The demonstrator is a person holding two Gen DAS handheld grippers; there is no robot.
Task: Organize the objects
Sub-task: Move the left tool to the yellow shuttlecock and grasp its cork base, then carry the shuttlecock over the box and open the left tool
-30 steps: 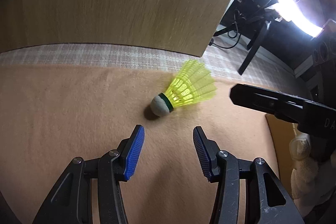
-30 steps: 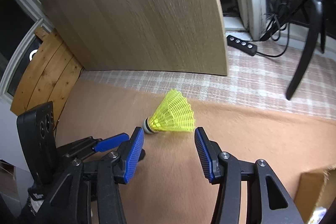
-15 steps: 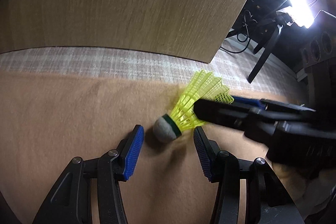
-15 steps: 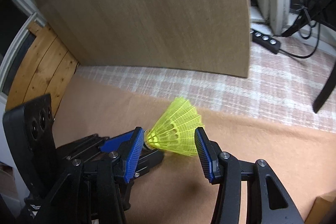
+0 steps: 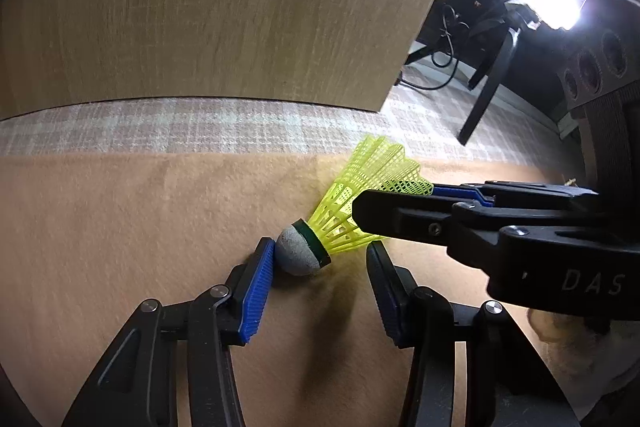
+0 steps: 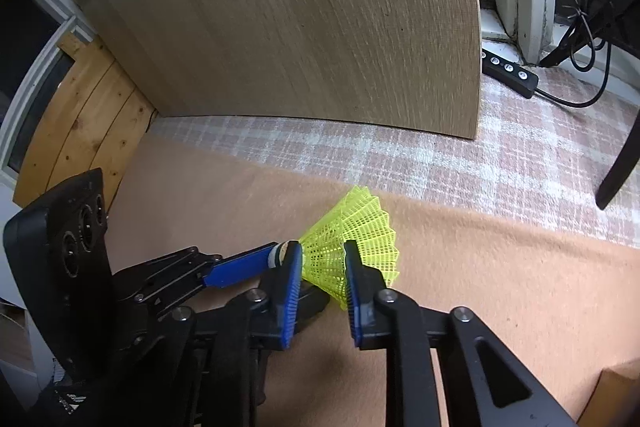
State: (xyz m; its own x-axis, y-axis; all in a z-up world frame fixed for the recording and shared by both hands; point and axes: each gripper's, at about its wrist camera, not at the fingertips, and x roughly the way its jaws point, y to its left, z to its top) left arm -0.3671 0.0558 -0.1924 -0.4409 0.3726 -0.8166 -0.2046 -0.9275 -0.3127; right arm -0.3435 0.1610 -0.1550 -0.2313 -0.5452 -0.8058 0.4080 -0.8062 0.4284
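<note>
Jaws of the right gripper [image 6: 322, 263], ribbed blue pads on black arms, had just been closing and pinched the mesh skirt of the yellow plastic shuttlecock [image 5: 360, 203], which lay on the tan felt-like table cover [image 5: 120, 227]. Its grey rounded cork tip with a green band touched one pad of the half-open left gripper [image 5: 320, 259]; the other pad stood clear.

shuttlecock [image 6: 352, 247] cork behind blue pad
</note>
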